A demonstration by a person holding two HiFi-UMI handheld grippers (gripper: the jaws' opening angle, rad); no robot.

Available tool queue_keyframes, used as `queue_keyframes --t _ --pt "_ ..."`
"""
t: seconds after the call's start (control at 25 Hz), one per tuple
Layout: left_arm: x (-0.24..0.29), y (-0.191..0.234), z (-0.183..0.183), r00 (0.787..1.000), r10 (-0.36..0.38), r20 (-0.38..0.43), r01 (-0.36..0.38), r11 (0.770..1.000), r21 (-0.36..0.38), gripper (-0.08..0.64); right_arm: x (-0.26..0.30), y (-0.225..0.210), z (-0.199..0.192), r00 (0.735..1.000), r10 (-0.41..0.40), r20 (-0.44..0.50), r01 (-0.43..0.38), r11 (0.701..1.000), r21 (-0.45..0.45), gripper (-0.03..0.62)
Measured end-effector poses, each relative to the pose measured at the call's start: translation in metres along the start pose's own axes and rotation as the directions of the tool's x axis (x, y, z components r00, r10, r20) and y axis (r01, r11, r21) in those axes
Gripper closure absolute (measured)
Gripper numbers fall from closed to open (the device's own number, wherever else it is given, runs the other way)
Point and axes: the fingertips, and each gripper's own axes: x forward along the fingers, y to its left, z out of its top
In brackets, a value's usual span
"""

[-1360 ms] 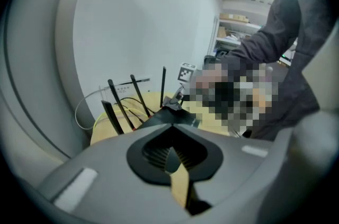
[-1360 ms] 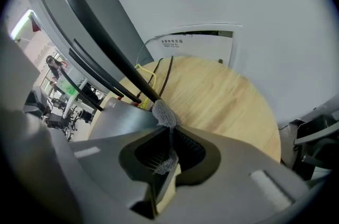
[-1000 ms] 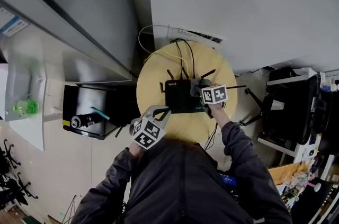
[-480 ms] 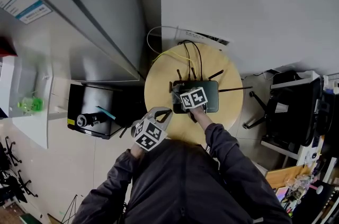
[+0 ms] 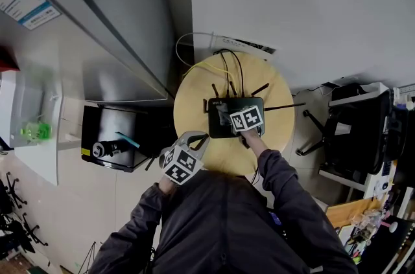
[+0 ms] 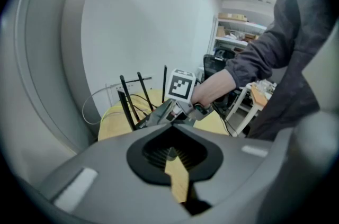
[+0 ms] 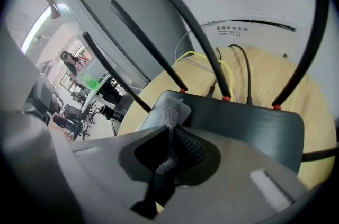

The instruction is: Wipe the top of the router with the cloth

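At right gripper point(image 5: 230, 116) tips: clamps shut on crumpled grey knit cloth point(image 7: 172, 112), presses it onto top of flat black antenna router point(image 7: 254, 122). Goes from router's right end a second ago to left end, now sits back near middle. Means wipe strokes under way; right part probably still needs passes. Keeps left gripper point(image 5: 196, 138) parked near-left of router, nearly closed, empty.

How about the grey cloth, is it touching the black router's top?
Touching. The right gripper view shows the cloth, pinched by the right gripper, bunched down on the router near its top's left corner.
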Motion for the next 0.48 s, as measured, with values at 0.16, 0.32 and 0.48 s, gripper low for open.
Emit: queue_keyframes --t 0.16,0.32,0.48 --pt "0.005 -0.005 0.002 1.0 -0.009 -0.004 0.009 1.0 0.007 0.558 -0.014 -0.021 -0.009 1.0 -0.018 0.009 0.018 1.0 0.025 0.565" --pt "0.013 -0.012 0.007 1.0 -0.02 -0.008 0.02 1.0 0.017 0.558 -0.031 -0.046 -0.019 0.999 -0.041 0.016 0.041 0.998 0.048 0.565" --pt "0.018 -0.018 0.01 1.0 -0.029 -0.01 0.029 0.999 0.026 0.558 -0.049 -0.074 -0.029 0.997 -0.075 0.018 0.074 0.995 0.073 0.565"
